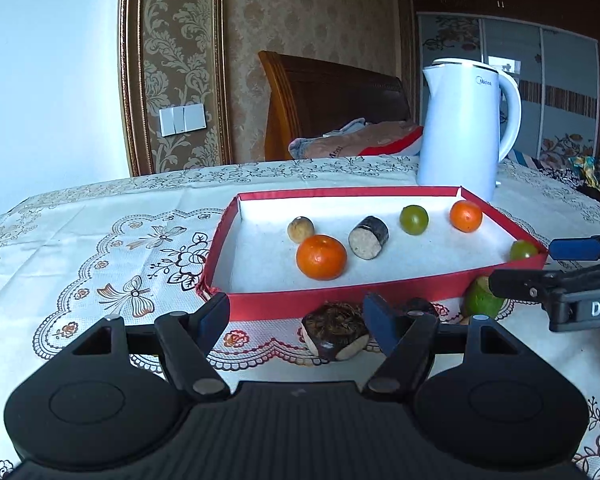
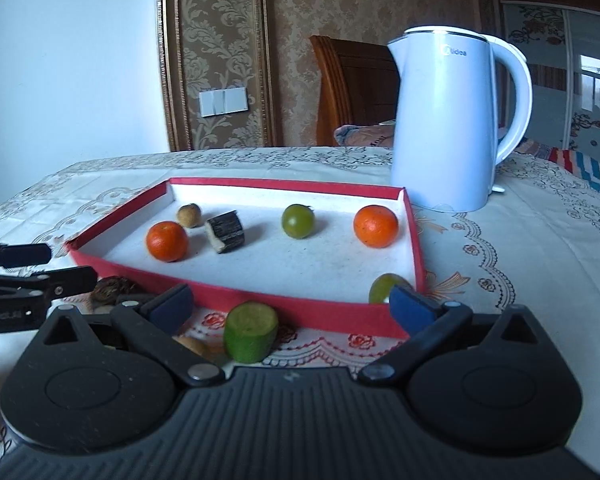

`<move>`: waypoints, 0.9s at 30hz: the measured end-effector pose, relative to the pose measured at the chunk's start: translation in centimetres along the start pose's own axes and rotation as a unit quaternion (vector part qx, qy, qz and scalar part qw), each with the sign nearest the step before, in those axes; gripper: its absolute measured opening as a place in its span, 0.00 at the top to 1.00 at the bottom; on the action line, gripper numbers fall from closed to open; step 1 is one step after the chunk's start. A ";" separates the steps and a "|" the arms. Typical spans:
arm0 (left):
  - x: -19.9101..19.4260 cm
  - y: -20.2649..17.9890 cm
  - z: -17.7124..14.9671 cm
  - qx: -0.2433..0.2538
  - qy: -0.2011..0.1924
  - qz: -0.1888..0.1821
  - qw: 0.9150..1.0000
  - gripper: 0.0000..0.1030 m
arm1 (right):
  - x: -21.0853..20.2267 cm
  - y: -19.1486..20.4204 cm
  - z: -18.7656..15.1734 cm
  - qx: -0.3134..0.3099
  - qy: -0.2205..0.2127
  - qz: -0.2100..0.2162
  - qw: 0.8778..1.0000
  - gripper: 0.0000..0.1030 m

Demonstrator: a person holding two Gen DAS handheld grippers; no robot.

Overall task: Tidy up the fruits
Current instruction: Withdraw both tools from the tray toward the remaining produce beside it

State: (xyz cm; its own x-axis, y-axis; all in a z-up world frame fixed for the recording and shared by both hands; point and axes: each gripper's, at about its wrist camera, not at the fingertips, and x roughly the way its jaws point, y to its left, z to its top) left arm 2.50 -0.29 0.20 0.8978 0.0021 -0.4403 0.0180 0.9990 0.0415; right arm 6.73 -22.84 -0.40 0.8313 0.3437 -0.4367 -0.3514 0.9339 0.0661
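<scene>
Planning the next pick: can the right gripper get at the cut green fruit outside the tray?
Probably yes: the right gripper is open, and the cut green fruit sits between its fingers on the tablecloth, with nothing in between.

Two oranges [image 2: 167,241] [image 2: 375,226], two green fruits [image 2: 297,221] [image 2: 385,287], a tan nut [image 2: 189,215] and a dark cut piece [image 2: 225,231] lay in the red tray [image 2: 300,314]. A cut green fruit [image 2: 250,331] and a brown hairy piece [image 1: 335,330] rested on the cloth just before it.

Red tray [image 1: 340,303] (white inside), orange tangerines [image 1: 321,257]
</scene>
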 end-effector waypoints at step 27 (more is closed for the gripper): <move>2.8 2.8 -0.1 -0.063 0.087 0.050 0.993 0.27 | -0.3 -0.6 -0.7 0.017 0.016 0.020 1.000 0.00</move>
State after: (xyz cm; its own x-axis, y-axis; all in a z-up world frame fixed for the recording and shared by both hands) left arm 5.04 2.53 -1.06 0.8019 0.0986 -0.5892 -0.1325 0.9911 -0.0144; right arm 6.39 -23.57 -0.94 0.8027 0.3787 -0.4608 -0.3696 0.9222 0.1141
